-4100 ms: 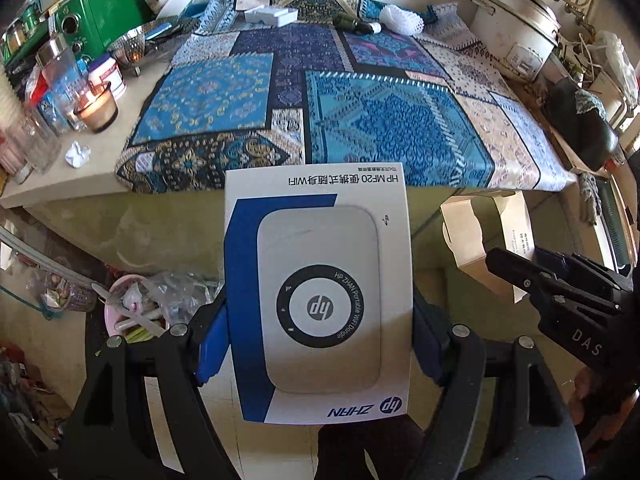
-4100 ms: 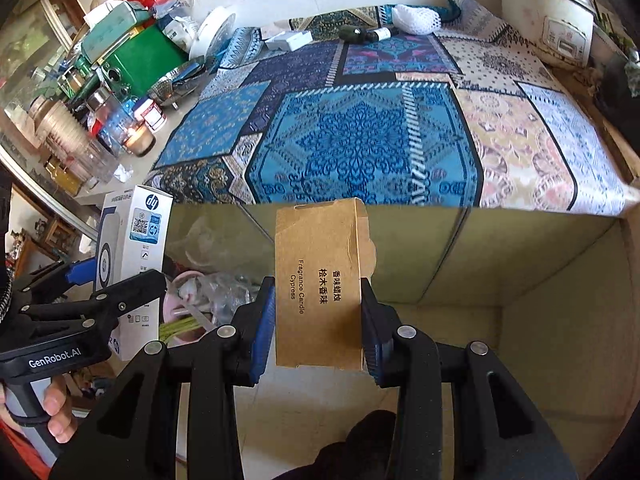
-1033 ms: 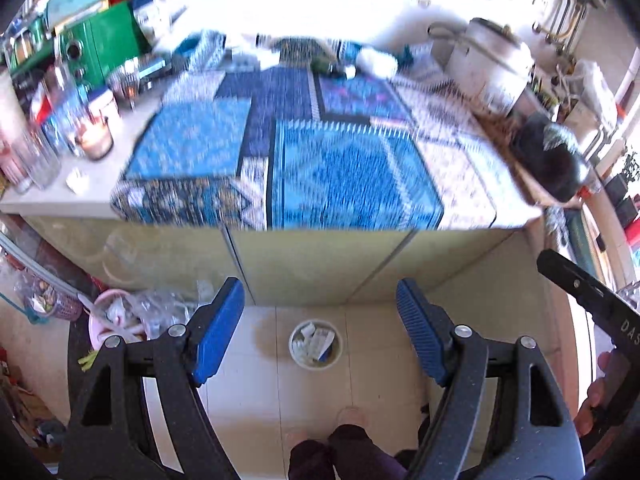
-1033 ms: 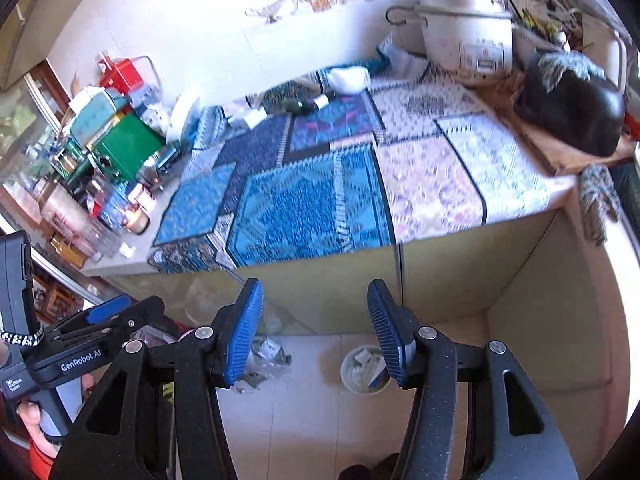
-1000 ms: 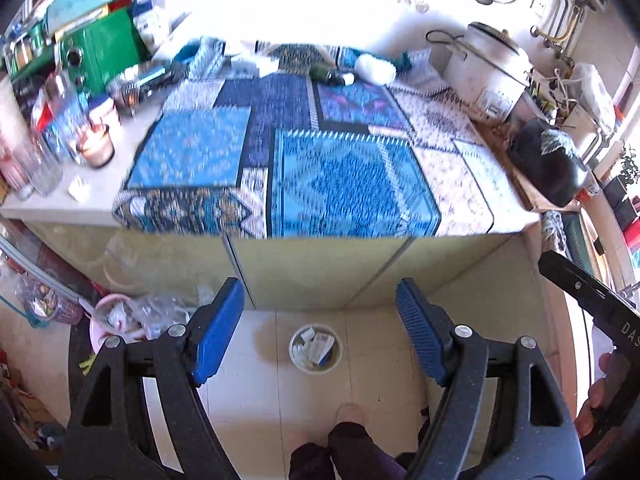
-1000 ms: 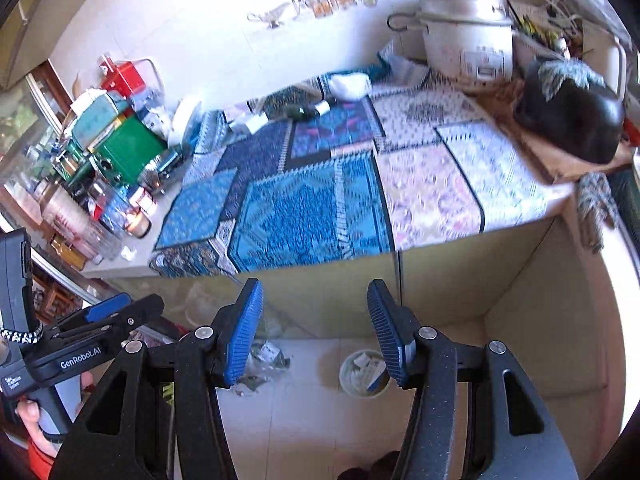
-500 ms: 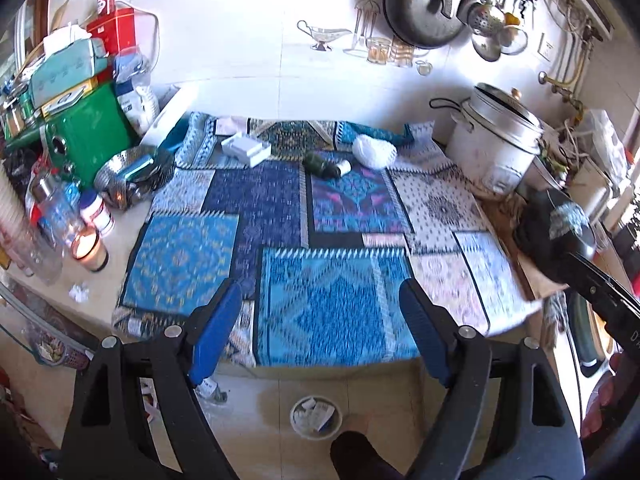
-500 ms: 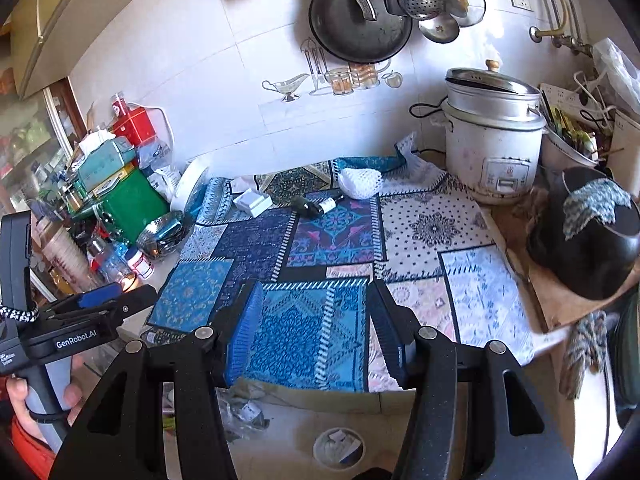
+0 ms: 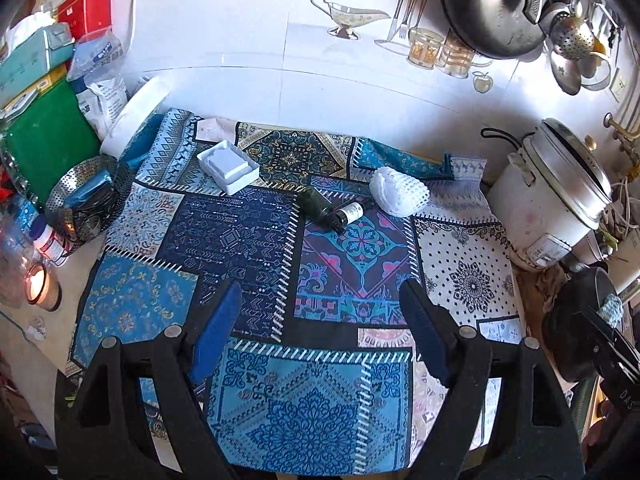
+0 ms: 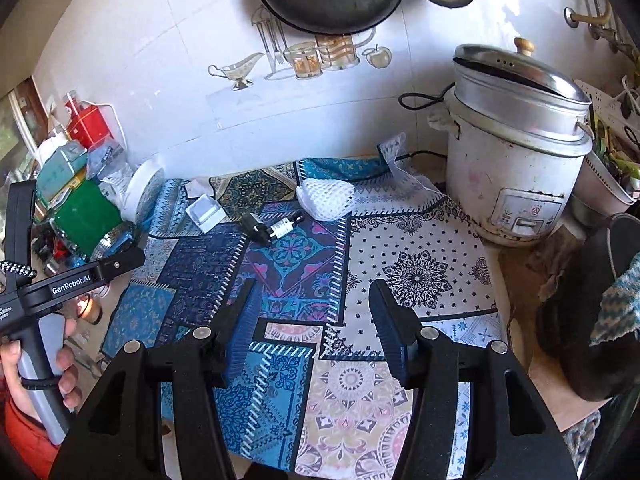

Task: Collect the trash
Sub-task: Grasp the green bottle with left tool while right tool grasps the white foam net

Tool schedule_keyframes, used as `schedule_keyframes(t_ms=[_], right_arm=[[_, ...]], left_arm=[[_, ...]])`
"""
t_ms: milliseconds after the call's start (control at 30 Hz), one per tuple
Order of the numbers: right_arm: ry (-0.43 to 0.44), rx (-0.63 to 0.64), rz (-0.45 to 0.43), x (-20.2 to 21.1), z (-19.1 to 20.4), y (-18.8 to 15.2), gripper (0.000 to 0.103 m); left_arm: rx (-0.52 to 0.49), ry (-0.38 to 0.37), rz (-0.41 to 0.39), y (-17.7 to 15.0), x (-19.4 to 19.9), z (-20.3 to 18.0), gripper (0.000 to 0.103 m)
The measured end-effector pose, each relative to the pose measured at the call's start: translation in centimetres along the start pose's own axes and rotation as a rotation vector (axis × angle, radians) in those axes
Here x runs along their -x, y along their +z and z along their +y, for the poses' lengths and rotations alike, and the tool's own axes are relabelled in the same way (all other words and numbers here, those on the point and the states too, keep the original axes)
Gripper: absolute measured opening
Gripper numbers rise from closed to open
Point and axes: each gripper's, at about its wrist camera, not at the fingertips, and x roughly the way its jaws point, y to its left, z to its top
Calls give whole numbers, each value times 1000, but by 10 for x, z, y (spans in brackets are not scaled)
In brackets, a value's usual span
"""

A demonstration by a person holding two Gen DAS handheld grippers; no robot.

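Observation:
On the patterned cloth (image 9: pixel 240 240) (image 10: pixel 416 272) lie a small dark bottle with a white label (image 9: pixel 334 210) (image 10: pixel 274 228), a white foam net sleeve (image 9: pixel 398 192) (image 10: pixel 326 196) and a white tray-like box (image 9: pixel 228 166) (image 10: pixel 204 212), all near the back wall. My left gripper (image 9: pixel 320 320) hovers open over the near part of the cloth, nothing between its blue pads. My right gripper (image 10: pixel 312 316) is open and empty too, above the cloth short of the bottle. The left gripper's handle, held by a hand, shows in the right wrist view at the left.
A white rice cooker (image 9: pixel 556 196) (image 10: pixel 516 152) stands at the back right, a black pot with a knit cover (image 10: pixel 592 312) at the right edge. At the left are a green box (image 9: pixel 44 148), a metal colander (image 9: pixel 88 196) and a lit candle (image 9: pixel 38 284). Pans hang on the wall.
Both grippers have swung up and forward from over the floor bin to above the counter. The bin and floor have dropped out of view; the bottle, net and tray are closer.

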Motion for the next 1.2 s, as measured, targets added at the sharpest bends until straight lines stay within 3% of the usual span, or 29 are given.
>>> schedule_keyframes(t_ms=[167, 333, 600, 867, 1200], right_arm=[[-38, -38, 30, -38, -4, 15, 53], [-111, -87, 46, -78, -2, 29, 61], [-126, -119, 112, -170, -6, 65, 63], [-76, -92, 187, -258, -1, 99, 63], [-95, -44, 281, -312, 10, 101, 63]], left_arm=[[3, -21, 56, 32, -61, 5, 80], [-2, -46, 132, 66, -133, 17, 80], [72, -109, 242, 91, -229, 35, 75], [174, -111, 272, 90, -273, 46, 68], [157, -107, 292, 87, -297, 44, 43]])
